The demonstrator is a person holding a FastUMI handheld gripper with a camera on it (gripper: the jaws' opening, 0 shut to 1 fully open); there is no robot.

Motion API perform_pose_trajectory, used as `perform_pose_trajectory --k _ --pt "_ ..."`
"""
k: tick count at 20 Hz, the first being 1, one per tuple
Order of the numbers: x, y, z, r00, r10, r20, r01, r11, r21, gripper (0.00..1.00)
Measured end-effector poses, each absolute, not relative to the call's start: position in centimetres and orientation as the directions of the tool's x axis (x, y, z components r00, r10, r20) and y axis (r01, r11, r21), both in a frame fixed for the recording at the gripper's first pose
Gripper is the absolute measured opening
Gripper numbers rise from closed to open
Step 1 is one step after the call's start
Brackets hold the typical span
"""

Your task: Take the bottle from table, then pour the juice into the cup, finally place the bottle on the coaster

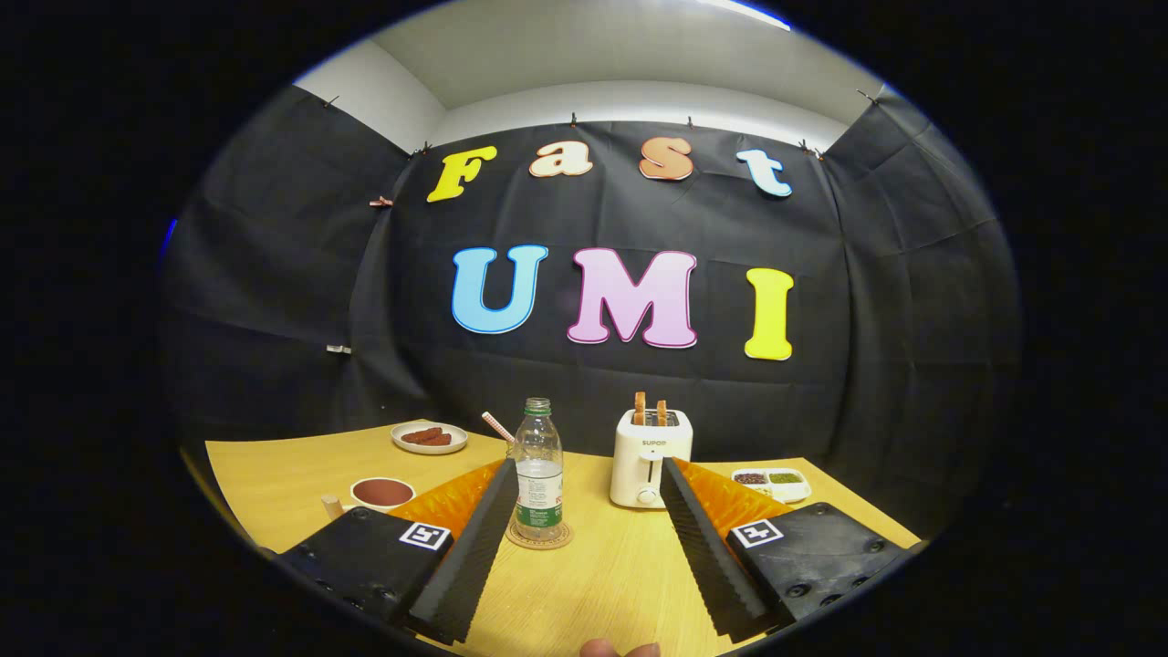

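Bottle (538,470) stands uncapped and upright on the coaster (539,537), just ahead of the gripper (584,484), whose fingers are spread wide and hold nothing, cup (382,494) beyond the left finger; placing step looks finished, so next likely only a straight retreat.

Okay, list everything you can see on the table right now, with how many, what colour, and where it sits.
bottle: one, clear with no cap, standing on the coaster, just ahead of the left finger's tip.
coaster: one, brown, round, under the bottle.
cup: one, white with a dark inside, left of the bottle.
plate: one, white, holding reddish-brown pieces, beyond the cup.
straw: one, striped, left of the bottle's neck.
toaster: one, white, toast sticking up, right of the bottle.
tray: one, white, compartmented, right of the toaster.
table: one, light wood.
tongs: one, open, holding nothing.
fingertips: a person's, nearest the camera.
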State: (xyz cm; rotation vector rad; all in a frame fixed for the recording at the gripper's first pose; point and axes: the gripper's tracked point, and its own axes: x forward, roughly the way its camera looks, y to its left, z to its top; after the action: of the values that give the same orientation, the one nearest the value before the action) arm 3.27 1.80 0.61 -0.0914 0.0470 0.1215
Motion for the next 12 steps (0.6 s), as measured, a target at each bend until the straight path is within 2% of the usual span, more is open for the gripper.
perform_pose_trajectory --k 3,6,12 --pt "0.8 1.0 -0.1 0.993 0.102 -0.06 -0.109 0.987 -0.117 0.95" --pt "-1.2 0.6 -0.7 0.989 0.118 -0.086 -0.123 0.991 -0.055 0.95" --pt "-1.9 -2.7 -2.0 0.993 0.068 -0.091 -0.075 0.994 -0.079 0.95"
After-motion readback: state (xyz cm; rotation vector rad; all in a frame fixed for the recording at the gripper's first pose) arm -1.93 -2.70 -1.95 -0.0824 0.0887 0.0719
